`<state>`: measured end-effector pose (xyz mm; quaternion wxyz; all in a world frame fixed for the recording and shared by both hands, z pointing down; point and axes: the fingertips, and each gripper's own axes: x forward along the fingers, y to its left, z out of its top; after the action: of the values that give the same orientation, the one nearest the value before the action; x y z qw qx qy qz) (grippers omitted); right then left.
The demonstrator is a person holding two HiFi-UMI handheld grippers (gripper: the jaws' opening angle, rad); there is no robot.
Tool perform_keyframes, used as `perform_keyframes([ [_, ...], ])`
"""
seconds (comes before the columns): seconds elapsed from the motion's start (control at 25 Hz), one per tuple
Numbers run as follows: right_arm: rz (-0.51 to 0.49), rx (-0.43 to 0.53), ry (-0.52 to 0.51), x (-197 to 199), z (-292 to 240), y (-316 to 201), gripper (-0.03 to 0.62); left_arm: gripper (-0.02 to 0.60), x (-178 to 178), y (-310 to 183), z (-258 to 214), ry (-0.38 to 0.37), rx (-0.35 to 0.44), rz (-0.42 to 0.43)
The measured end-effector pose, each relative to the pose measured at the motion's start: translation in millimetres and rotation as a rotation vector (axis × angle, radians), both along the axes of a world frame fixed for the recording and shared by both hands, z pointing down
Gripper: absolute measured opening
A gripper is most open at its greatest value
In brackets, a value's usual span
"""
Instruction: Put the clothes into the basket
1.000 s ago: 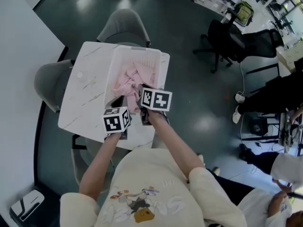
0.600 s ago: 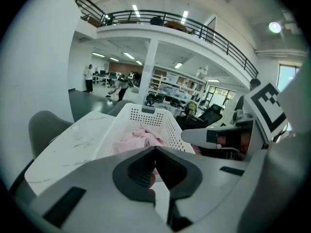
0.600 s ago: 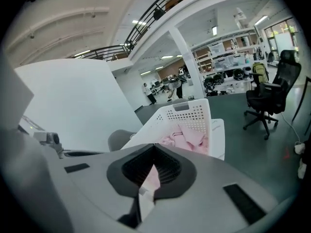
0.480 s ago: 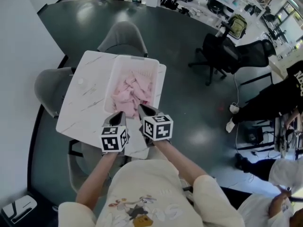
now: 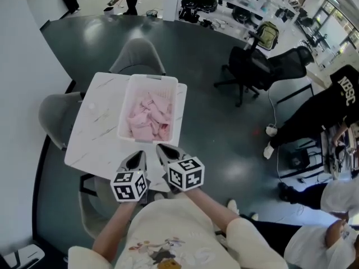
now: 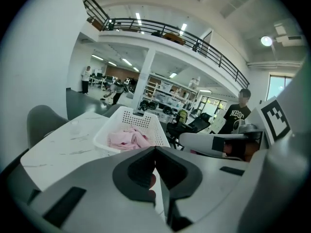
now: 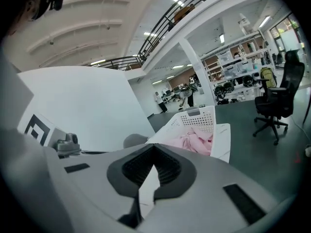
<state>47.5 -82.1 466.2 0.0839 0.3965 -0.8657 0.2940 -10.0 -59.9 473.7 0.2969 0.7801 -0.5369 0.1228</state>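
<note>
A white perforated basket (image 5: 124, 107) stands on the white marble table (image 5: 95, 128), with pink clothes (image 5: 148, 115) heaped inside it. The same basket (image 6: 147, 130) and pink clothes (image 6: 128, 139) show in the left gripper view, and the basket (image 7: 206, 119) with the clothes (image 7: 194, 141) in the right gripper view. My left gripper (image 5: 137, 156) and right gripper (image 5: 161, 148) are both shut and empty. They hang side by side over the table's near edge, short of the basket.
Grey chairs stand at the table's far side (image 5: 137, 55) and left side (image 5: 55, 116). A black office chair (image 5: 249, 69) is on the dark floor to the right. A person in black (image 5: 331, 102) stands at the right edge.
Both grippers have pulled back out of the basket toward the table's near edge, leaving the pink clothes lying in it. The head view has also lifted away.
</note>
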Motion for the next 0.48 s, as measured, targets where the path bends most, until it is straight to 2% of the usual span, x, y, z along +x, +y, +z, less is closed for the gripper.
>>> perform_keyframes([
  [0.12, -0.006, 0.037, 0.001, 0.6, -8.2, 18.6, 0.008, 0.009, 4.2, 21.5, 0.8, 0.061, -0.025, 0.007],
  [0.2, -0.01, 0.052, -0.009, 0.2, -13.4, 28.0, 0.008, 0.009, 3.0, 32.0, -1.2, 0.074, -0.02, -0.002],
  [0.48, -0.04, 0.044, -0.068, -1.5, -26.4, 57.4, 0.008, 0.009, -3.5, 69.0, -9.9, 0.155, -0.022, -0.072],
])
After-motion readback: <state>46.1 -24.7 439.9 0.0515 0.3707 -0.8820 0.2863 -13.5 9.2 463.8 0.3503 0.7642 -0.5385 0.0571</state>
